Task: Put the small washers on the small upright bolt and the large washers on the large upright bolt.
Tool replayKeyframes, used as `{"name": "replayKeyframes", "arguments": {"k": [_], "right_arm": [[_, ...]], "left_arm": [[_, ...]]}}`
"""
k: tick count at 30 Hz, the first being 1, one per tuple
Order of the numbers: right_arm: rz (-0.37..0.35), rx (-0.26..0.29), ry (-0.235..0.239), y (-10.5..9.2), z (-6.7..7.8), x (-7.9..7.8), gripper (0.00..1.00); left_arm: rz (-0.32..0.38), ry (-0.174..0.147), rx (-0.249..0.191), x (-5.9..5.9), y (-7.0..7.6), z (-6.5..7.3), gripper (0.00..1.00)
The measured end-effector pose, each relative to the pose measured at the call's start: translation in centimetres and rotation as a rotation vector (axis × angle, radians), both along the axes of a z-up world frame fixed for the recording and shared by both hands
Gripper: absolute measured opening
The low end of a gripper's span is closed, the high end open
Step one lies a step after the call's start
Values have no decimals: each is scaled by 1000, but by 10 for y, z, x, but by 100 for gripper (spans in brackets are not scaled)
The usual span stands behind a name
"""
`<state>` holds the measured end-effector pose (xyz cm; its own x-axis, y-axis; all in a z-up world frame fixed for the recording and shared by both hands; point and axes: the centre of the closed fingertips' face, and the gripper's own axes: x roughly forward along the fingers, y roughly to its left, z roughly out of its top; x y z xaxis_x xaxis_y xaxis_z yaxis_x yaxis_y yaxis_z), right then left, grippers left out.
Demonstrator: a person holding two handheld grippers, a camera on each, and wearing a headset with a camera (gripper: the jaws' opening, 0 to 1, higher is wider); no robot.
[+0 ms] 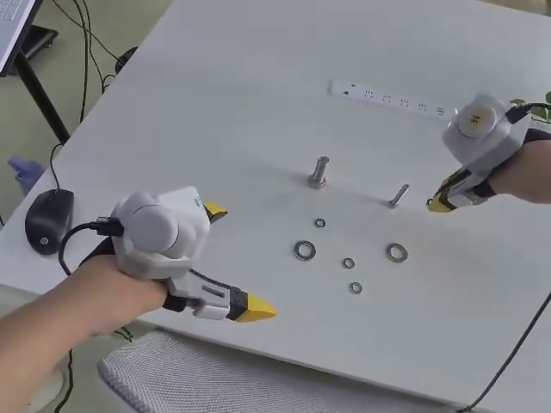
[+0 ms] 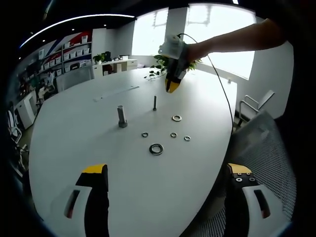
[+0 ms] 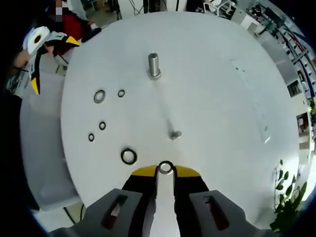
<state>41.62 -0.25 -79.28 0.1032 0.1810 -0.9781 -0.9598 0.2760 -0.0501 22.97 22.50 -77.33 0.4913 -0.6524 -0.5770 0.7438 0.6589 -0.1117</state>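
On the white table [image 1: 215, 112] stand a large upright bolt [image 1: 318, 172] and, right of it, a thin small bolt [image 1: 399, 195]. In front of them lie two large washers [image 1: 304, 250] [image 1: 397, 252] and three small washers [image 1: 320, 223] [image 1: 349, 263] [image 1: 355, 288]. My right gripper [image 1: 439, 204] hovers just right of the small bolt [image 3: 175, 134], shut on a washer [image 3: 165, 168] whose size I cannot tell. My left gripper [image 1: 236, 258] hangs wide open over the table's near left edge, well short of the washers, with nothing between its jaws.
A white power strip [image 1: 392, 99] lies behind the bolts. A black mouse [image 1: 47, 219] sits at the table's left edge. A mesh chair back [image 1: 172, 379] is below the near edge. Leaves of a plant [image 1: 525, 103] show at far right.
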Motion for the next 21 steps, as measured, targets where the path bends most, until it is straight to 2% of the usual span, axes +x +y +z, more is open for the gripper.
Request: {"name": "replayKeyframes", "arguments": {"k": [3,6,13,21], "right_arm": [[8,19,-20,9,6,11,12],[17,31,-37,13,0,23,12],[49,17,-30,28,-10,27,12],[52,5,-29,30,-15,29,12]], "left_arm": [[0,4,-7,1,-2,1,99],[-7,7,1,1,-2,0,99],[-1,10,0,5,1,0,98],[-1,21,11,8,8,-4,96]]}}
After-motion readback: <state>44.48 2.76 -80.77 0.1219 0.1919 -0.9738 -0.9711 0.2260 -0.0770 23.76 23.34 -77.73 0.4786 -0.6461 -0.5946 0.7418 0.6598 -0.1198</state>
